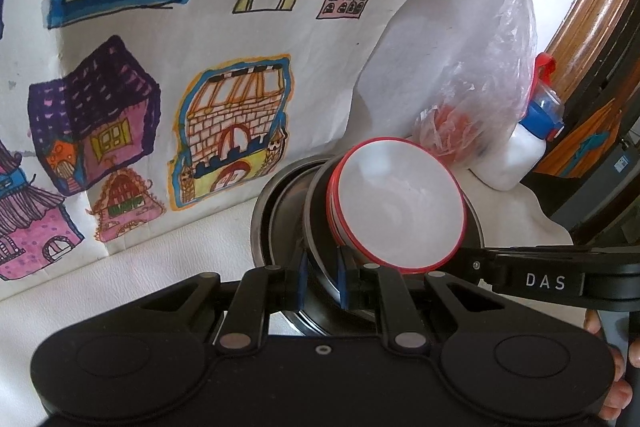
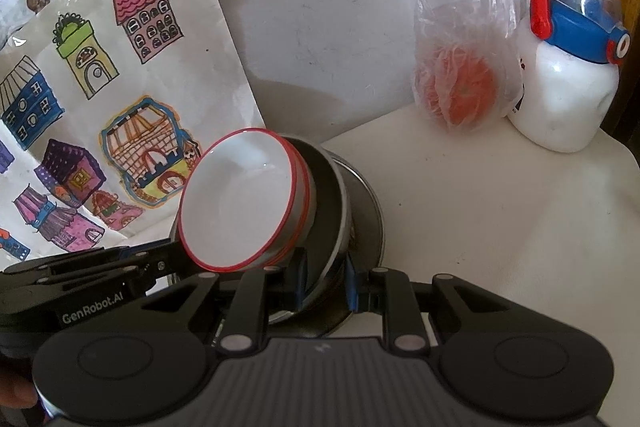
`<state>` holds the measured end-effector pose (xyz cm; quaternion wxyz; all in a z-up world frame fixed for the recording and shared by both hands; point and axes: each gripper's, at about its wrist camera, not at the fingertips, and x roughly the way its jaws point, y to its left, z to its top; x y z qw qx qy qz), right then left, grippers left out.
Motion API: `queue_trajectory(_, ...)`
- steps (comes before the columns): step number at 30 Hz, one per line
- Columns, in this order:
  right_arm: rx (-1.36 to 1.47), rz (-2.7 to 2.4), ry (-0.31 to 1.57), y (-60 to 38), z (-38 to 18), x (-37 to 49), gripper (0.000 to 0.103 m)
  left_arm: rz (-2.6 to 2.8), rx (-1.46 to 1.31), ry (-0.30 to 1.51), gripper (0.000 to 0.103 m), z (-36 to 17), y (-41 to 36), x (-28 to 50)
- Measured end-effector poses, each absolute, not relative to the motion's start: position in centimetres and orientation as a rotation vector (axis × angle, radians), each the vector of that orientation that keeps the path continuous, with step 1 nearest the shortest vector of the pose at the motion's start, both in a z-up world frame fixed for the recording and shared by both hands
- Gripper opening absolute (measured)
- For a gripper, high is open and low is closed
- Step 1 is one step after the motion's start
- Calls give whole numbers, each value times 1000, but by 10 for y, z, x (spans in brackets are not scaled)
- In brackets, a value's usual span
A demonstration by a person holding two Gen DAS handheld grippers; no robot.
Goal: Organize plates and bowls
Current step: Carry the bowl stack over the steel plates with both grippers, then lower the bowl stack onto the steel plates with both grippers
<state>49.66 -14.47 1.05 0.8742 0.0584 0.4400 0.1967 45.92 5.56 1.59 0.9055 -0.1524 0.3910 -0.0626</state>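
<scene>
Evidently both the left gripper (image 1: 323,277) and right gripper (image 2: 325,281) clamp opposite rim edges of the tilted steel bowl (image 2: 334,187) just ahead, which carries red-rimmed white bowls (image 2: 240,203) above the white table (image 2: 480,211).

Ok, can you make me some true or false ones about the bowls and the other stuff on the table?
1. The white bowls have red rims. True.
2. The white bowls sit alone on the table. False: they are nested in metal bowls.
3. The plastic bag holds something orange. True.
4. The bottle has a green lid. False: it is blue, with a red strap.
5. The left gripper and right gripper both grip a metal rim. True.
</scene>
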Motion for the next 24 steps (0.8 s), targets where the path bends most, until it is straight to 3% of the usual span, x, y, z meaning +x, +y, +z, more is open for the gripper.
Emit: queue_trajectory(24,148,404,926,-142,8,503,23,-106,-333,798,16,16,59,463)
